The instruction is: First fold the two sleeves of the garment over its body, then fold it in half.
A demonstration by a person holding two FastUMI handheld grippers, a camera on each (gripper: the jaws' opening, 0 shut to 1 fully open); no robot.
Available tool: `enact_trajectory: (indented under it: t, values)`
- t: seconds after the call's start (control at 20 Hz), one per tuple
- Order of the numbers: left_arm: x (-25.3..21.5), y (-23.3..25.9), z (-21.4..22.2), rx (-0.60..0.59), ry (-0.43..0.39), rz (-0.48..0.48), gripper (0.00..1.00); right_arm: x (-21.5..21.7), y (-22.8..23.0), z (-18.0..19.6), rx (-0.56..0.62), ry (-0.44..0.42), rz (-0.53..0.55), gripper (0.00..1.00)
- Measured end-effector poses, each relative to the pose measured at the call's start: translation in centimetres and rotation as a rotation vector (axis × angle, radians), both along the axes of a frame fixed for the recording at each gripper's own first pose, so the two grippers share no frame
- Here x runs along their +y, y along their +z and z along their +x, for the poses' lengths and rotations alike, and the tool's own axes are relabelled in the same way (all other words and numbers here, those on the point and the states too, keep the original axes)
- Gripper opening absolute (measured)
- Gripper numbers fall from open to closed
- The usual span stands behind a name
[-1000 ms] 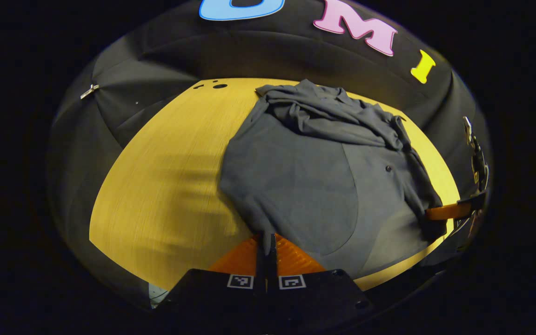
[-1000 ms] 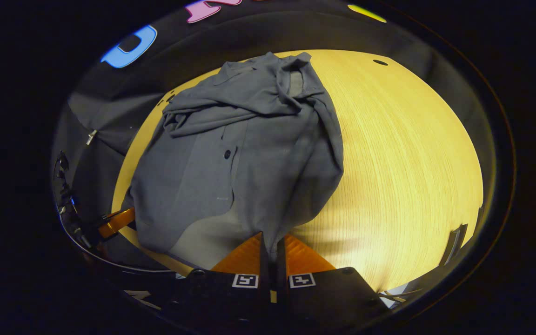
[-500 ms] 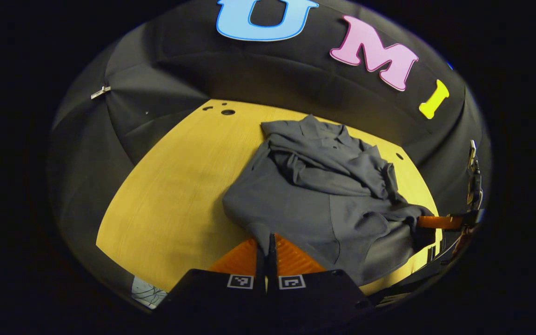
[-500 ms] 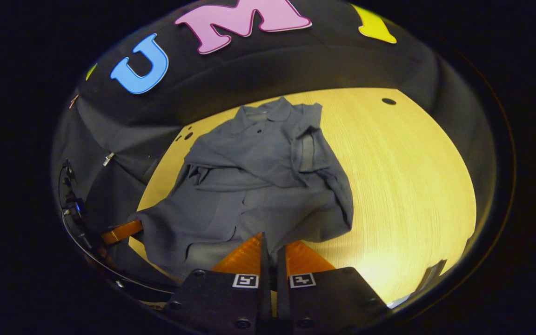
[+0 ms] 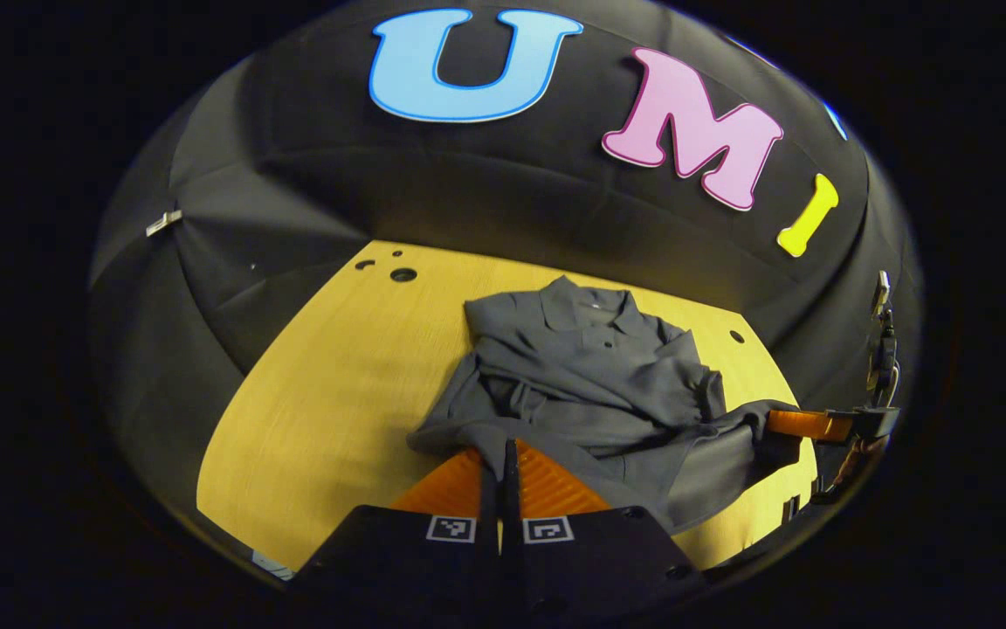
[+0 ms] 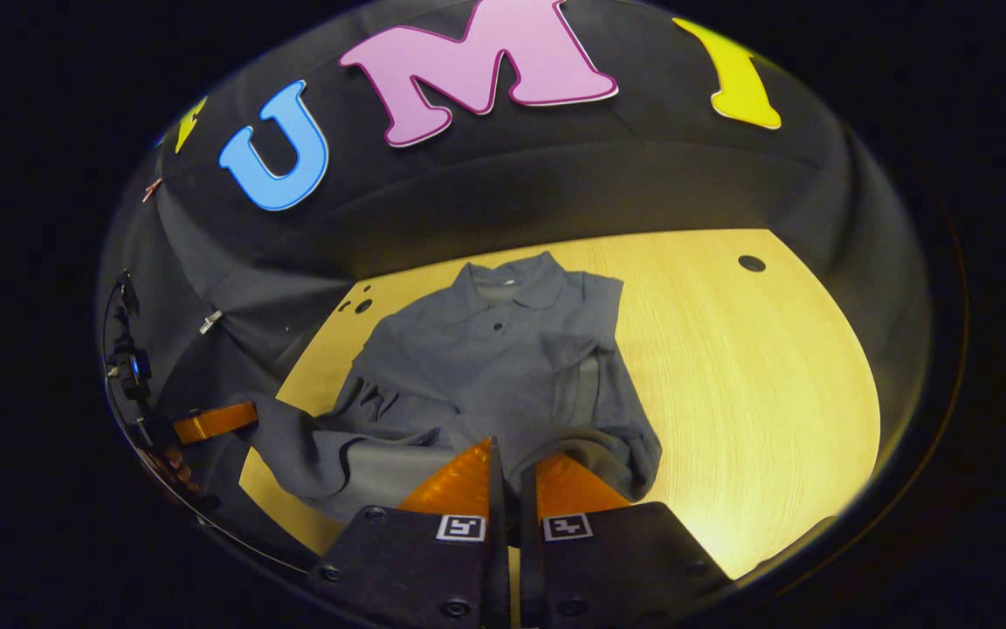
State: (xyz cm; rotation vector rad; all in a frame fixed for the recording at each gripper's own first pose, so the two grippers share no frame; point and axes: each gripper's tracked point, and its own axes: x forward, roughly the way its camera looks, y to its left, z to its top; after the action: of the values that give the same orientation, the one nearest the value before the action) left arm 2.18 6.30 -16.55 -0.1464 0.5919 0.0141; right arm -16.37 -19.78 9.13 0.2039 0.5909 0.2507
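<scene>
While both grippers clench grey shirt [image 5: 590, 376] hem, left gripper [image 5: 501, 450], right gripper [image 6: 512, 454], we see lower body bunched, hidden folds on table [image 5: 328, 384].

Hem: lifted by the left gripper [image 5: 500, 450] and right gripper [image 6: 510, 454], now carried over the garment [image 5: 590, 376] toward the collar.
Garment: looks shorter, body bunching and doubling.
Table [image 6: 756, 367]: more bare wood shows.

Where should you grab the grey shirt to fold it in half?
Probably by the bottom hem's two corners, from the near side. The shirt lies collar far; each gripper is shut on a near corner.
</scene>
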Motion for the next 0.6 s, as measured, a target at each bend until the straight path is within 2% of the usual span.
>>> enact_trajectory:
  t: [0.25,0.4,0.6]
  values:
    - [0.1,2.3,5.9,-0.066,0.010,-0.020,0.06,-0.5,2.7,5.4,-0.061,-0.010,-0.008,0.09]
    - [-0.5,3.5,9.7,-0.087,0.035,-0.109,0.05,-0.6,3.9,8.4,-0.085,-0.011,-0.015,0.09]
    - [0.4,4.2,14.2,-0.114,0.044,-0.085,0.05,-0.5,5.1,12.2,-0.105,-0.033,0.024,0.09]
